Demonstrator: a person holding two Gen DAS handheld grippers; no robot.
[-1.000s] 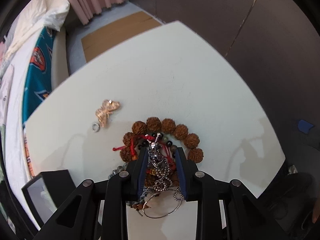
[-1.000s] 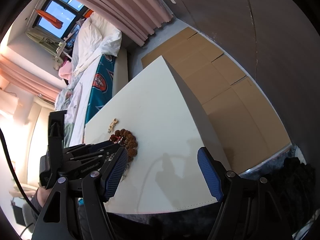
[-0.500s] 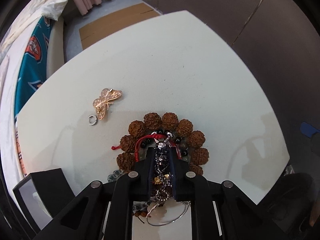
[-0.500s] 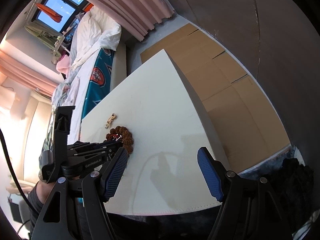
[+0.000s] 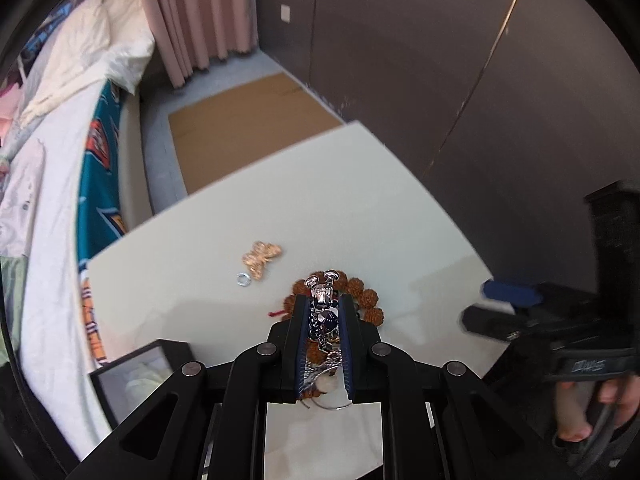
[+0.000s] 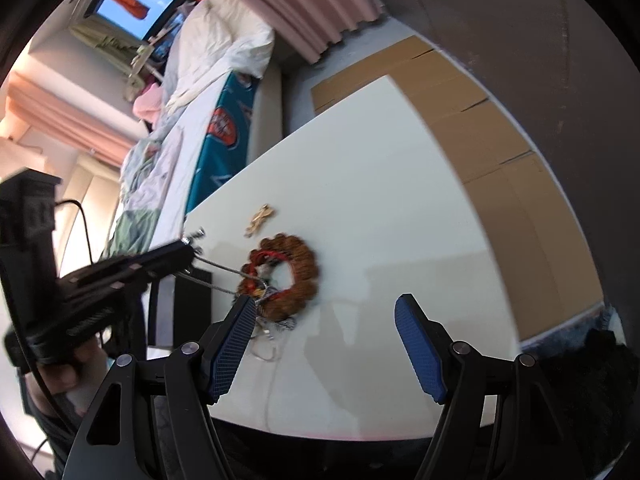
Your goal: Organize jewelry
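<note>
The left claw [image 5: 324,312] has closed on a silver chain [image 5: 322,300] and lifted: a second ago its jaws stood apart around the pile, and now the pads pinch the chain and it rides higher over the desk [image 5: 360,200]. In the right wrist view two strands run taut from the left claw, at the middle left of the frame, down to the bead bracelet [image 6: 286,276] at centre. So the chain looks still caught in the pile, and to my eye the lift may drag the rest with it. The bracelet looks smeared there, which fits a tug.

The right claw [image 6: 324,344] is spread wide with nothing between its blue pads, low in its own frame, just on the near side of the bracelet. It has slid nearer the pile, perhaps to hold it down.

The gold butterfly [image 5: 260,258] and a small ring [image 5: 243,279] lie apart, left of centre in the left view, untouched.

The left claw hides most of the tangle: a red cord [image 5: 276,313], dark beads and a wire hoop only peek out. I cannot tell how many pieces are knotted, nor what the black box [image 5: 136,376] at lower left holds.
</note>
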